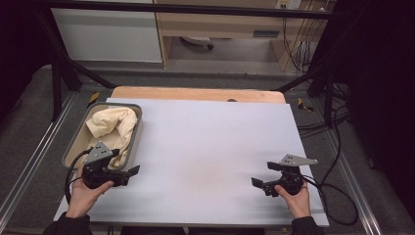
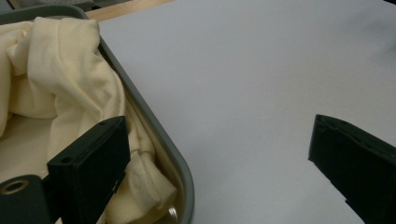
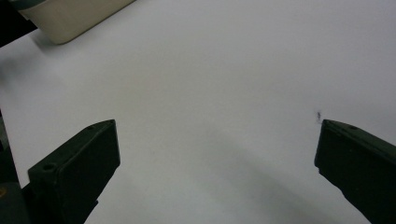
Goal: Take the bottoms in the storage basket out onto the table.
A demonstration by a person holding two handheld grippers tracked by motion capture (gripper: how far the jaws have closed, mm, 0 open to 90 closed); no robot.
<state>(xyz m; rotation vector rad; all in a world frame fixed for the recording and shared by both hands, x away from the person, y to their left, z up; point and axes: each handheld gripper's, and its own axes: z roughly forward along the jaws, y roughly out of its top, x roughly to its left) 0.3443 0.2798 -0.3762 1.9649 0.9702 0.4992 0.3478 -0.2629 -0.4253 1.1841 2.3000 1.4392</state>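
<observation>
A grey bin [image 1: 138, 122] stands at the table's left side with a crumpled cream cloth [image 1: 112, 125] in it. My left gripper [image 1: 126, 162] is held at the bin's near right corner and is open. In the left gripper view [image 2: 219, 126] one jaw hangs over the cloth [image 2: 70, 70] inside the bin's rim [image 2: 154, 135], while the other is over bare table. Nothing is held between them. My right gripper [image 1: 264, 174] stands open above the white table sheet [image 1: 210, 147] at the near right, with only sheet between its jaws [image 3: 217, 128].
The bin's pale outer wall [image 3: 70, 18] appears far off in the right gripper view. A wooden strip [image 1: 195, 93] runs along the table's far edge. Black frame bars and cables [image 1: 333, 161] surround the table; a cabinet stands behind.
</observation>
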